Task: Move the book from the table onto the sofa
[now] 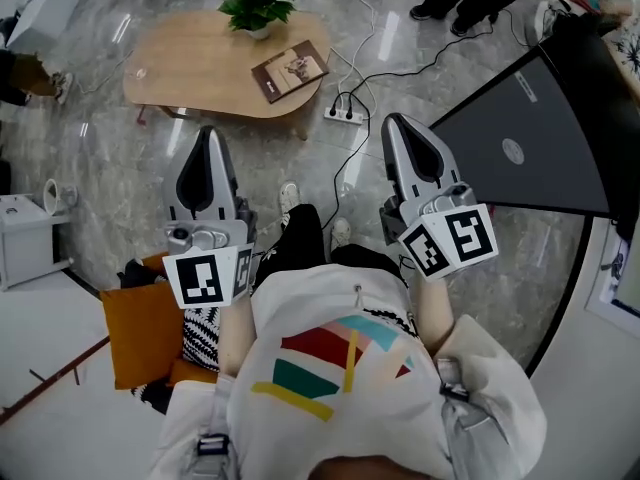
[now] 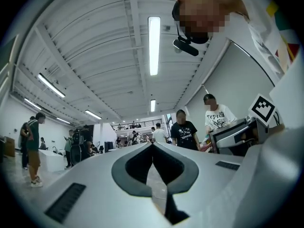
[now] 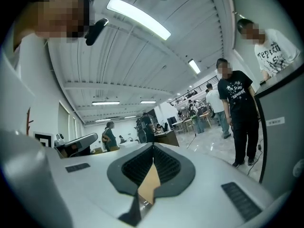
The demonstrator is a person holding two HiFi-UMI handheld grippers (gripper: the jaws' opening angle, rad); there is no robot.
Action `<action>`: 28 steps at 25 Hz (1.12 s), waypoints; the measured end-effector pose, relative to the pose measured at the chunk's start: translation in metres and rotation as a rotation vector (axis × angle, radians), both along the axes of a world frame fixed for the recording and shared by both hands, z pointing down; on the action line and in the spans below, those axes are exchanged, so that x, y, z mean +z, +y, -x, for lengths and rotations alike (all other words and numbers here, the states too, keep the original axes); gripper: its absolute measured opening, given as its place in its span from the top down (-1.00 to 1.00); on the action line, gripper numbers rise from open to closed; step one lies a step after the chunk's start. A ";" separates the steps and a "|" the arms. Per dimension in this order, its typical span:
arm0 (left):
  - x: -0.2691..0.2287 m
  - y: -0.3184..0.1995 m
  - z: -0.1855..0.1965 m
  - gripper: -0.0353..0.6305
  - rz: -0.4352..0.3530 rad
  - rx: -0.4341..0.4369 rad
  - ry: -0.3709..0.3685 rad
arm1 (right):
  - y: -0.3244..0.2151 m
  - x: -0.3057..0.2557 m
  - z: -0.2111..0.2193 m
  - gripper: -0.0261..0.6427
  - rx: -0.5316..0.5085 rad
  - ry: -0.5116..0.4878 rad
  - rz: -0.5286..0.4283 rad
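The brown book (image 1: 290,70) lies near the right end of the oval wooden table (image 1: 200,68), far ahead of me in the head view. Both grippers are held out level above the floor, short of the table and well apart from the book. My left gripper (image 1: 207,133) is shut with nothing in it; in the left gripper view its jaws (image 2: 152,144) meet at the tip. My right gripper (image 1: 395,120) is also shut and empty, its jaws (image 3: 153,145) closed together in the right gripper view. Neither gripper view shows the book.
A potted plant (image 1: 258,6) stands on the table behind the book. A power strip (image 1: 344,114) and cables lie on the marble floor by the table. A large dark grey piece (image 1: 530,138) fills the right. An orange cushion (image 1: 140,333) sits at my left. People stand around.
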State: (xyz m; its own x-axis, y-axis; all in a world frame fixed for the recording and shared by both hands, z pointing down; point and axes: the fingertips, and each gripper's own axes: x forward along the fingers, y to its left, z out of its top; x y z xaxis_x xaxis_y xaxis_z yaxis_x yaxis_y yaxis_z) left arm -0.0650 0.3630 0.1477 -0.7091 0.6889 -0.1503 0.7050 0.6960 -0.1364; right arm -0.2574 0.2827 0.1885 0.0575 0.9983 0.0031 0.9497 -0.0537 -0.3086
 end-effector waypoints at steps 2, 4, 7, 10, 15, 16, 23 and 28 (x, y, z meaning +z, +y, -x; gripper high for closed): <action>0.009 0.010 0.004 0.87 -0.016 0.000 0.007 | 0.008 0.005 0.003 0.89 -0.001 -0.010 -0.013; 0.020 0.025 0.007 0.87 -0.035 -0.003 0.006 | 0.022 0.013 0.006 0.89 -0.011 0.000 -0.023; 0.036 0.056 0.016 0.87 -0.062 0.004 -0.005 | 0.047 0.024 0.012 0.88 -0.011 0.010 -0.044; 0.046 0.097 0.029 0.87 -0.073 0.022 -0.019 | 0.082 0.032 0.021 0.89 0.007 0.000 -0.066; 0.054 0.174 0.044 0.87 -0.080 0.039 -0.035 | 0.159 0.040 0.031 0.88 0.009 0.025 -0.083; 0.057 0.189 0.045 0.87 -0.081 0.045 -0.030 | 0.175 0.042 0.032 0.88 0.009 0.027 -0.090; 0.068 0.285 0.074 0.87 -0.080 0.103 -0.029 | 0.266 0.052 0.040 0.88 0.028 -0.004 -0.129; 0.093 0.322 0.104 0.87 -0.117 0.113 -0.001 | 0.301 0.063 0.076 0.88 0.059 0.019 -0.131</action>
